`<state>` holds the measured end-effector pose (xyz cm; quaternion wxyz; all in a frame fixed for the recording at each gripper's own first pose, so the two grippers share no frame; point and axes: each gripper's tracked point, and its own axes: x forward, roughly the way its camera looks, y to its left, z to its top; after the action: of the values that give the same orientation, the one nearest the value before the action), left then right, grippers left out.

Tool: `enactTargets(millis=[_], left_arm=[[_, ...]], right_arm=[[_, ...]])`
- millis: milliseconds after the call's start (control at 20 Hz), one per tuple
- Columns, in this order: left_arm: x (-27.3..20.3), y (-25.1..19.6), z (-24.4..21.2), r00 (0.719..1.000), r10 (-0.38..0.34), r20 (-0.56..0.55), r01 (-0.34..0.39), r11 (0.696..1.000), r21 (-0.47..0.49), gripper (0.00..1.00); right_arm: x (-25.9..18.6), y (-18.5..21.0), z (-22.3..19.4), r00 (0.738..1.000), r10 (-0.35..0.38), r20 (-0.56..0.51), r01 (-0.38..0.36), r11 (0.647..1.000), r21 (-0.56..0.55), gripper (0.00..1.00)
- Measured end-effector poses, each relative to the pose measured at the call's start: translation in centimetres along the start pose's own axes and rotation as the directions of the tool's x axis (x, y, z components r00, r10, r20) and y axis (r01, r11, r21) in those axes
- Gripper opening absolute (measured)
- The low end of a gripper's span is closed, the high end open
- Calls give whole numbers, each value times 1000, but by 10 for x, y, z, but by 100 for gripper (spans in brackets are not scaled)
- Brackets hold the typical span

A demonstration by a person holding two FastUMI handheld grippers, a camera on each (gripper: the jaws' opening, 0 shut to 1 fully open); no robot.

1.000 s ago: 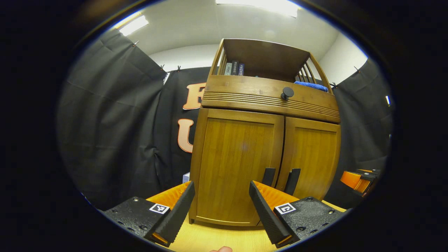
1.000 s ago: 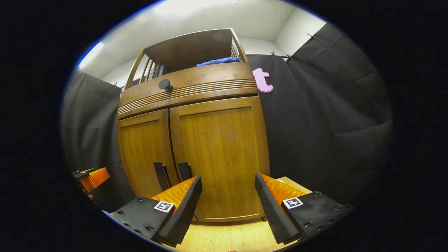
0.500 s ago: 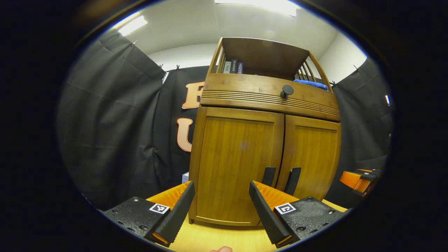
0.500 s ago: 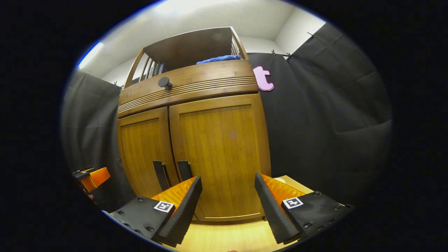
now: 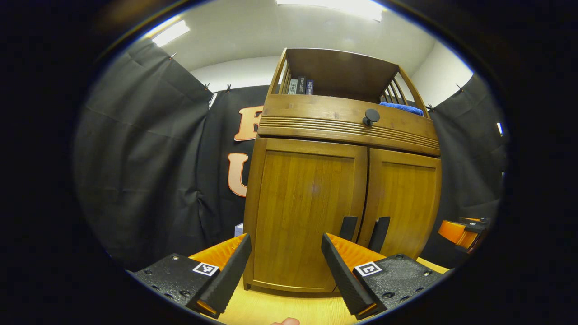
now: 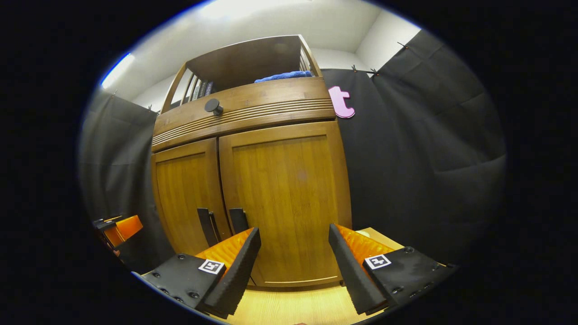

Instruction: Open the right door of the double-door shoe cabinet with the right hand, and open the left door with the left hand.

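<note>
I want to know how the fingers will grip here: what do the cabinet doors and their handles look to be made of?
The right door and left door look like wood or bamboo with a smooth, slightly glossy finish: vertical grain and soft sheen show. The right handle and left handle are matte black bars, perhaps metal or plastic; I cannot tell which.

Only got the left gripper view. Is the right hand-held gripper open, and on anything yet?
Observer: Open. The right hand-held gripper has its fingers spread, with nothing held between them.
Operator: Lined up on its handle?
Observer: No. The gap between its fingers frames the plain panel of the right door; that door's handle sits off to the left, just above the tip of the left finger.
Operator: Door moved at all from that side?
Observer: It looks shut, its edge level with the left door along the centre seam.
</note>
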<state>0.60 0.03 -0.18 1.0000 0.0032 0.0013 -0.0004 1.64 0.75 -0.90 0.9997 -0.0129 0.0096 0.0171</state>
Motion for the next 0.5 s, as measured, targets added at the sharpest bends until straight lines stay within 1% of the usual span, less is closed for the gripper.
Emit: enactTargets(millis=[50, 100, 150, 250, 300, 350, 400, 450, 500], left_arm=[[0, 0, 0, 1000, -1, 0, 1, 1000, -2, 91], [1, 1, 0, 1000, 2, -1, -2, 1000, -2, 91], [2, 4, 0, 1000, 8, 0, -8, 1000, 1, 91], [3, 6, 1, 1000, 20, 4, -20, 1000, -6, 91], [4, 7, 1, 1000, 22, 4, -22, 1000, -15, 91], [4, 8, 2, 1000, 27, 5, -27, 999, -22, 91], [3, 11, 4, 999, 35, 7, -34, 999, -25, 91], [1, 13, 3, 999, 40, 9, -40, 999, -24, 91], [1, 15, 4, 999, 46, 11, -46, 999, -21, 91]], right_arm=[[4, 2, -1, 1000, 10, -5, -10, 1000, -3, 89], [9, 8, -1, 1000, 24, -4, -24, 1000, -2, 100], [14, 13, 0, 999, 40, -1, -40, 999, -6, 97], [26, 25, 0, 998, 69, -2, -69, 997, -22, 97], [32, 33, -2, 996, 88, -11, -88, 996, -26, 89], [38, 41, -5, 994, 109, -20, -110, 994, -25, 89], [47, 50, -6, 991, 128, -28, -129, 991, -24, 97], [53, 58, -9, 989, 144, -37, -145, 989, -23, 93], [62, 68, -10, 986, 162, -45, -163, 986, -20, 97]])
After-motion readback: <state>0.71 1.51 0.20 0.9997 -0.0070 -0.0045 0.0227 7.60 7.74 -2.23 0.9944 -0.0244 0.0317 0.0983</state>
